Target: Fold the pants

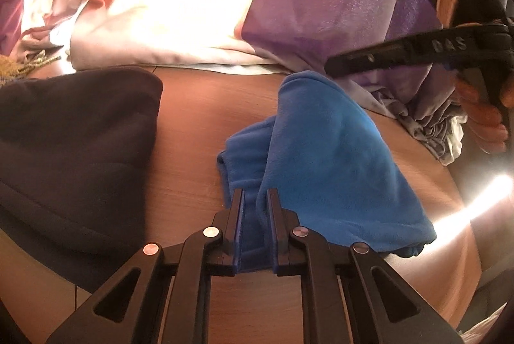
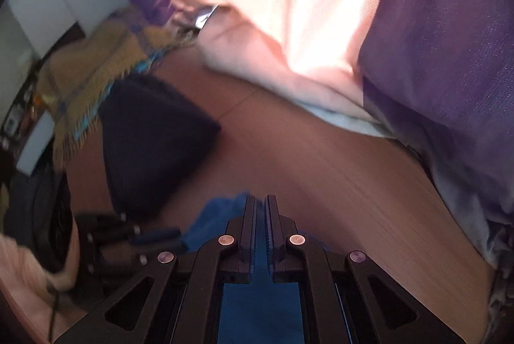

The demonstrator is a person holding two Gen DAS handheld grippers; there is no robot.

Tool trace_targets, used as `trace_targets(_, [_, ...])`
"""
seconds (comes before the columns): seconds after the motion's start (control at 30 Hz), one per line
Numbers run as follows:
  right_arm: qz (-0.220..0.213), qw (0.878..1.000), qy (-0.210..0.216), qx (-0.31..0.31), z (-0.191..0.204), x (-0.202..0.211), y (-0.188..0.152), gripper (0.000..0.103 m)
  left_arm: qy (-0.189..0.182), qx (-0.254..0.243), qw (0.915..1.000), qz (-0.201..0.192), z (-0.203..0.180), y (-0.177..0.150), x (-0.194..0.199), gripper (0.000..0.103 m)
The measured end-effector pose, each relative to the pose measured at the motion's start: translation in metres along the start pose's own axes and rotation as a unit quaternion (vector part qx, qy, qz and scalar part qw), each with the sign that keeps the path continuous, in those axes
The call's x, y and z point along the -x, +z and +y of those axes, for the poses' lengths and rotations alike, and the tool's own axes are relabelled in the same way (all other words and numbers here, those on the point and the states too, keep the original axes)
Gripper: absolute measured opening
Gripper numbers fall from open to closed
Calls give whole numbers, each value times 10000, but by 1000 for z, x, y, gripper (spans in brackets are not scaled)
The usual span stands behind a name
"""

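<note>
blue pants (image 1: 327, 151) lying bunched on wooden table (image 1: 199, 125), being pinched by left gripper (image 1: 256, 199) and right gripper (image 2: 260, 205). picking-up step being done. next: being lifted and spread flat.

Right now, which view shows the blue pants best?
The left wrist view: the blue pants lie bunched on the table, most of them visible. The right wrist view is blurred and shows only a strip of them under and between its jaws.

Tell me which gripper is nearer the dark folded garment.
Left. The left gripper, clamped on the blue pants, sits just beside the dark folded garment; the right gripper, also pinching them, is farther across the table.
</note>
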State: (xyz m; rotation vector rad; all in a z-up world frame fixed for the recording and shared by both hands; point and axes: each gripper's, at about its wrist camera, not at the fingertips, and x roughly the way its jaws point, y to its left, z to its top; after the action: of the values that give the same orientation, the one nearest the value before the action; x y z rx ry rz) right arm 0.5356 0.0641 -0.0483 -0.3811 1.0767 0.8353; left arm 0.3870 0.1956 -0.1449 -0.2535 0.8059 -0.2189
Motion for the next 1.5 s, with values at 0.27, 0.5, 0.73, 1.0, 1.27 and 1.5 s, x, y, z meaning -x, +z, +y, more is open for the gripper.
trace_targets(0.27, [310,9992,239,-76,1,-31,-6,6,143,-29,9997,199,-1,-6,-8,15])
trace_targets(0.5, [544,9975,391,-215,-4,-74,-5,6,256,14,9991,340,0,-15,-11,15])
trace_targets(0.73, [556,9950,728,-395,-11,-89,-12,7,308,-155,9986,407,-6,-18,-14,14])
trace_targets(1.0, [327,9947,538,-816,-4,-87,-13,8,456,-191,9978,439,-2,-10,0,21])
trace_targets(1.27, [-994,9857,207,-1343,11,-13,-45,48,613,-80,9975,-330,-6,7,43,40])
trace_targets(1.5, [-2199,9431,-1413,-2055,3,52,-108,83,640,30,9976,-277,-12,20,23,48])
